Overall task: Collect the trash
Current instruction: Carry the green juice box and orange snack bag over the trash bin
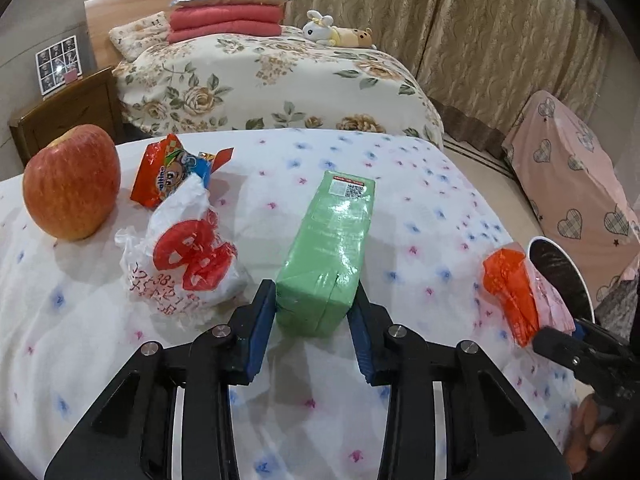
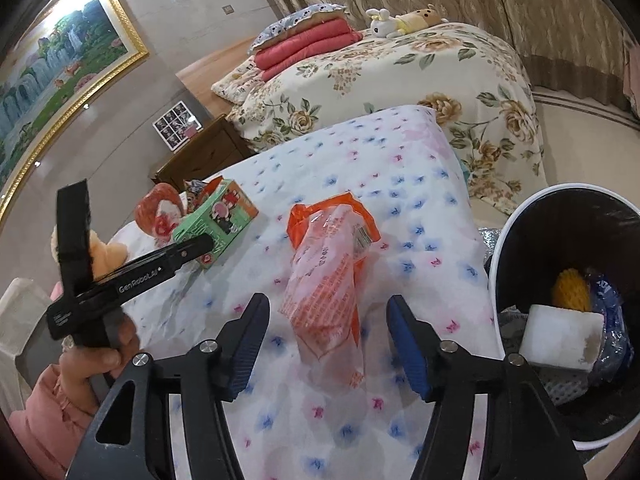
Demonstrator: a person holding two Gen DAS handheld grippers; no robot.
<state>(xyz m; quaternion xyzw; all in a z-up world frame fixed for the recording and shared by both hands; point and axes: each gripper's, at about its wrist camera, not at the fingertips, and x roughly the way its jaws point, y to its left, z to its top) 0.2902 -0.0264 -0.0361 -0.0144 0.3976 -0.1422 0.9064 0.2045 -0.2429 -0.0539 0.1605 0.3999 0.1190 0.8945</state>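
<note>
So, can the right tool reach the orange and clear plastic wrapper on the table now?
Probably yes: the right tool stands open with the orange and clear plastic wrapper lying between its fingers, and nothing lies in the way.

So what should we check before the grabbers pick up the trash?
1. Green box between the left gripper fingers: ok.
2. Left pads squeezing the box: cannot tell, they look right at its sides.
3. Orange wrapper lined up with the right gripper: ok.
4. Right pads on the wrapper: not ok, gaps both sides.
5. Bin open beside the table: ok.
6. Apple clear of both grippers: ok.
</note>
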